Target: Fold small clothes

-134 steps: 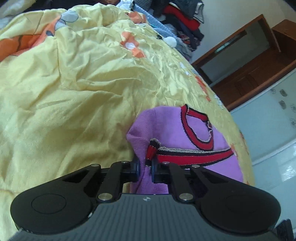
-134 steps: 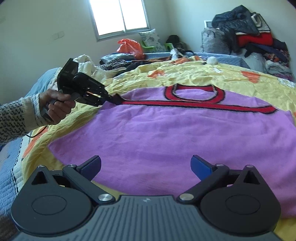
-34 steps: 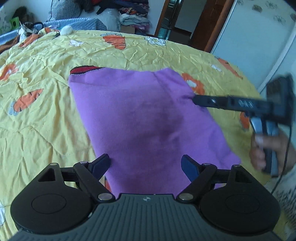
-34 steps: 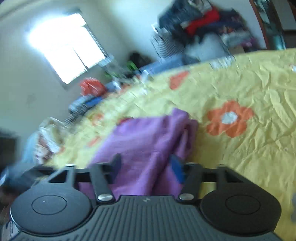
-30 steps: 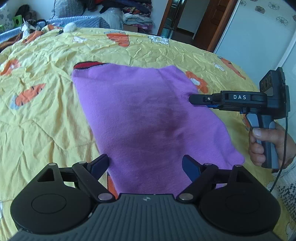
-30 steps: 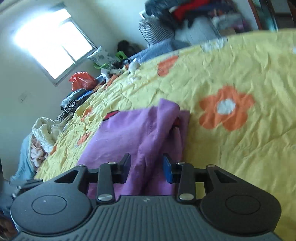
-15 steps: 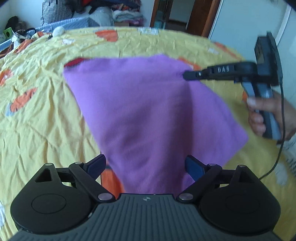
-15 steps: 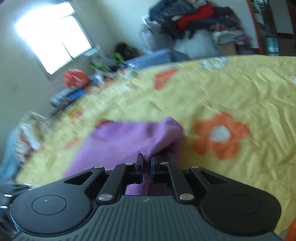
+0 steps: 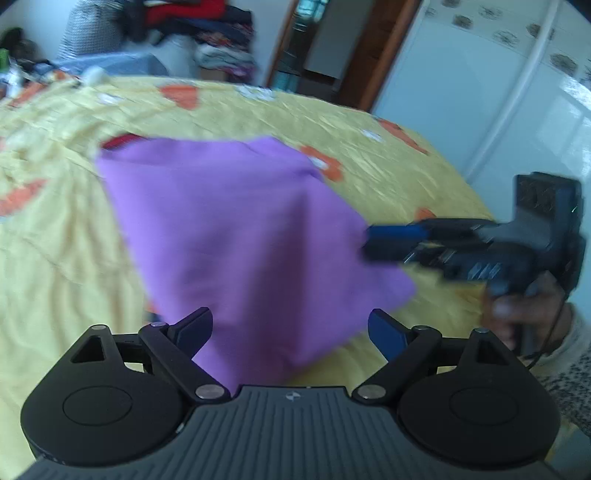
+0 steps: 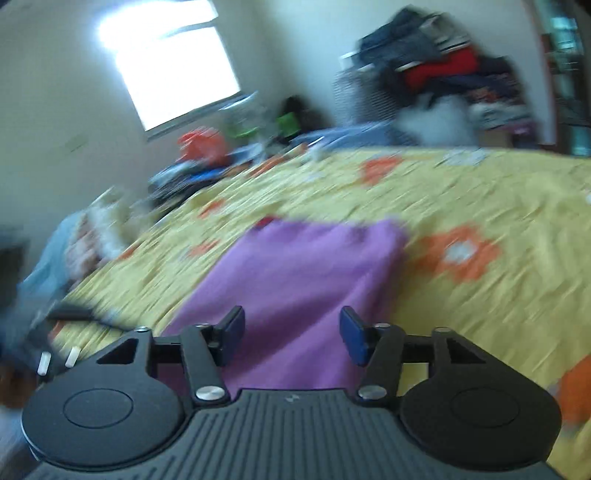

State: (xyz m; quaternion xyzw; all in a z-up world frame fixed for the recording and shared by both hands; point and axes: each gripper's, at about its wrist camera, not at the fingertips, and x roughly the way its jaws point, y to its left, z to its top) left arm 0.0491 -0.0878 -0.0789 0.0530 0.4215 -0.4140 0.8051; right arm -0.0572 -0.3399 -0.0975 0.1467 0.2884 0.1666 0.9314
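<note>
- Purple garment lies folded on the bed, on a yellow bedspread with orange flower print; a red trim edge shows at its far left corner.
- Left tongs spread wide, blue pads hovering either side of the garment's near end, not pressing it; nothing gripped.
- Right tongs, seen from the left wrist view, sit at the garment's right edge, carried by a hand with a speckled knit sleeve; blurred, so contact with the cloth can't be told there.
- Right wrist view: right tongs jaws are opening, garment seen between the pads but not pinched; cloth lies flat on the bedspread.
- Orange flower just right of the garment's far corner.
- Right wrist view heavily motion-blurred.
- Background: bright window, clothes pile against the far wall, orange bag and clutter at the bed's far side.
- Left wrist view background: wooden door frame, white wardrobe, clothes heap.
</note>
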